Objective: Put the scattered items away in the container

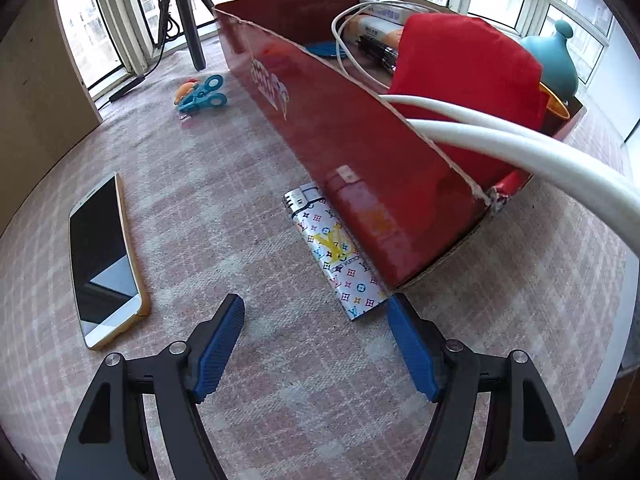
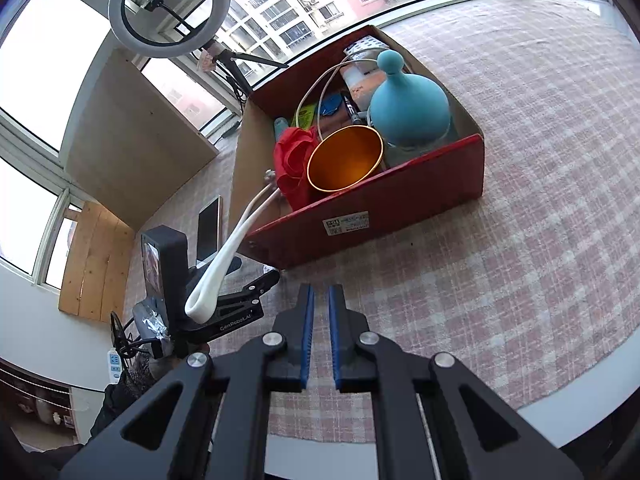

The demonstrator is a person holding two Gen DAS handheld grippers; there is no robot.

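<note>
Lighter [image 1: 336, 256] flat against box [image 1: 360, 152]: light, stiff, glossy, likely slippery. My left gripper [image 1: 316, 312] spread, empty; right gripper [image 2: 319, 304] pressed together. I judge grip across free end.

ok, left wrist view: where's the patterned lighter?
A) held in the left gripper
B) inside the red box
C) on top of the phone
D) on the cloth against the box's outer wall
D: the lighter lies on the checked cloth against the red box wall, ahead of the open left gripper.

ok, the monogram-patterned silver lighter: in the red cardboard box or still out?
Out. The monogram-patterned silver lighter lies flat on the checked tablecloth, against the outside wall of the red cardboard box, ahead of the left gripper.
</note>
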